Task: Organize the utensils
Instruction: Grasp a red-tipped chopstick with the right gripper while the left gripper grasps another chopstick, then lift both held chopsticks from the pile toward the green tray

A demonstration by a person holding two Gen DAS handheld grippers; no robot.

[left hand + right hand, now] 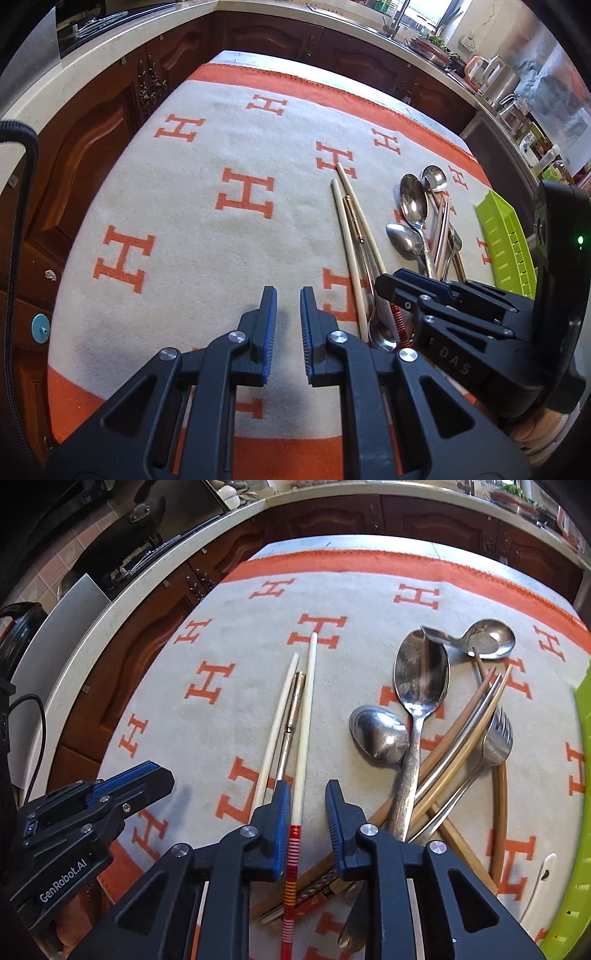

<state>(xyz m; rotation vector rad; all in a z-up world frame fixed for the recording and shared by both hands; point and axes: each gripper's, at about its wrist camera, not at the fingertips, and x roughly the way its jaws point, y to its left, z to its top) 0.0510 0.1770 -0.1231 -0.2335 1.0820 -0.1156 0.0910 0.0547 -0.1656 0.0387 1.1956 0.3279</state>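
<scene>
A pale chopstick with a red striped end (307, 701) lies on the H-patterned cloth (221, 709) beside a second pale chopstick (275, 716) and a thin metal stick (291, 709). My right gripper (307, 794) hangs low over them and is open. The striped chopstick runs between its pads, close to the left one, with a gap to the right one. To the right lies a heap with a large spoon (421, 672), a small spoon (380, 734), a fork (495, 738) and brown chopsticks (461, 738). My left gripper (289, 295) hovers over bare cloth, jaws nearly together and empty.
A lime green slotted tray (506, 236) stands at the cloth's right edge. A short round soup spoon (487, 638) lies behind the heap. Dark wooden cabinets (110, 122) and a pale worktop (74, 81) ring the table. Open cloth lies left of the chopsticks.
</scene>
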